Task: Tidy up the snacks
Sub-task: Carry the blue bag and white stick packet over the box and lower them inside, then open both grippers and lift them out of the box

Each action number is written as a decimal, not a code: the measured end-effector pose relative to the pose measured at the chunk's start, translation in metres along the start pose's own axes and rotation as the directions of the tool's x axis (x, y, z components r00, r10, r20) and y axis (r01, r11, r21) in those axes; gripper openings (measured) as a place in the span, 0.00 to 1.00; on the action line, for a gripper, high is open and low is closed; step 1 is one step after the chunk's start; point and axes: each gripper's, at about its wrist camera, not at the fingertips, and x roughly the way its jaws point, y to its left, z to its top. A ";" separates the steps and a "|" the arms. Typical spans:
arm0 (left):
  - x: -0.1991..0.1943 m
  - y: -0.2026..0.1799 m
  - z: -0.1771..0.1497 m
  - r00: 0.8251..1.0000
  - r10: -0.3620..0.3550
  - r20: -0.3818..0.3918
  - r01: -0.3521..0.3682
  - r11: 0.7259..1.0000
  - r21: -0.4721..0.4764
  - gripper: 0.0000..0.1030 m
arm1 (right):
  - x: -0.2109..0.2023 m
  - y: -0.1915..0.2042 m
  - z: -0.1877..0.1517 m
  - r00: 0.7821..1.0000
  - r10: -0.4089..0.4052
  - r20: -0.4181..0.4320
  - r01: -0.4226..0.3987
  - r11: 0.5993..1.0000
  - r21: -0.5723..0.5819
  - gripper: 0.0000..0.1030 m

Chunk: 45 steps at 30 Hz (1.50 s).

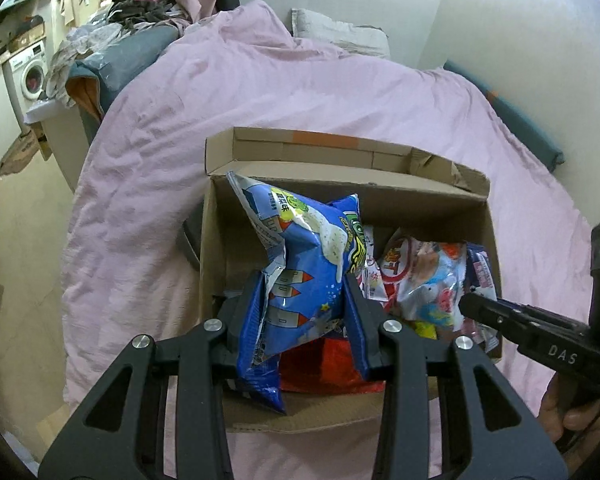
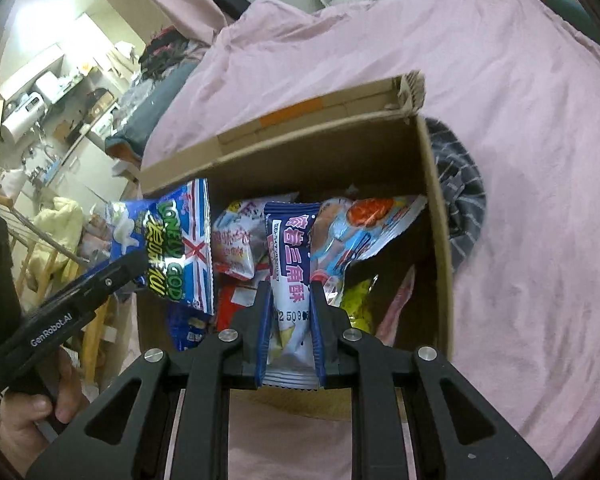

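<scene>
**A:** ok so what's each hand got right now?

**B:** the left gripper has its jaws pinched on a big blue snack bag. Crinkly, puffed, with a green logo, white splashes and little rocket drawings. It sticks up above the left side of the cardboard box, which sits on the pink bedspread.

**A:** and the other one?

**B:** the right gripper is clamped on a slim purple-and-white packet with pink characters down the front. The jaws sit close together with the packet squeezed flat between them, held upright over the near edge of the box.

**A:** what's in the box already?

**B:** a jumble of packets. A pale blue bag with a red-orange blob leans on the right wall, there's a pink-and-white packet next to the purple one, a red packet low down, and something yellow-green near the bottom. The flap at the far side stands open.

**A:** hands visible?

**B:** only bits of them, gripping the handles at the frame edges.
</scene>
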 end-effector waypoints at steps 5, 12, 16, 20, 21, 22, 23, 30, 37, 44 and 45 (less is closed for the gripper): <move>0.004 -0.005 0.000 1.000 -0.007 0.017 0.007 1.000 0.011 0.33 | 0.005 0.006 -0.001 1.000 -0.006 -0.004 0.006 1.000 -0.016 0.18; 0.009 -0.006 0.000 1.000 -0.018 0.011 0.018 1.000 0.013 0.34 | 0.009 0.003 0.000 1.000 0.008 -0.018 -0.007 1.000 0.011 0.19; 0.012 -0.005 -0.001 1.000 -0.010 0.005 0.010 1.000 0.015 0.35 | 0.012 0.004 0.000 1.000 0.010 -0.028 -0.010 1.000 0.008 0.19; 0.012 -0.006 -0.001 1.000 -0.005 0.004 0.005 1.000 0.021 0.35 | 0.015 0.003 0.000 0.999 0.013 -0.034 -0.012 1.000 0.013 0.19; 0.013 -0.006 -0.002 1.000 0.005 0.003 -0.005 0.999 0.032 0.35 | 0.015 0.002 0.000 0.999 0.011 -0.034 -0.010 1.000 0.016 0.19; 0.014 -0.008 -0.001 1.000 0.009 0.002 -0.009 0.999 0.041 0.35 | 0.016 0.001 0.000 0.999 0.011 -0.035 -0.010 1.000 0.020 0.19; 0.014 -0.009 -0.002 1.000 0.013 0.001 -0.013 0.999 0.049 0.35 | 0.017 0.000 0.000 0.999 0.014 -0.036 -0.013 1.000 0.024 0.19; 0.015 -0.012 -0.002 0.999 0.042 0.000 -0.042 0.997 0.072 0.39 | 0.017 0.000 -0.001 0.999 0.016 -0.036 -0.015 0.999 0.029 0.19; 0.012 -0.011 -0.002 0.999 0.039 0.004 -0.039 0.997 0.063 0.52 | 0.016 0.000 0.000 0.999 0.023 -0.034 -0.022 0.999 0.027 0.21; -0.004 -0.004 -0.001 0.997 0.045 0.068 -0.047 0.999 0.021 0.77 | 0.010 -0.001 0.000 0.999 0.043 -0.018 -0.042 0.998 0.048 0.22; -0.006 -0.003 -0.001 0.996 0.047 0.074 -0.049 0.999 0.021 0.78 | 0.009 -0.002 0.000 0.999 0.046 -0.014 -0.045 0.998 0.050 0.22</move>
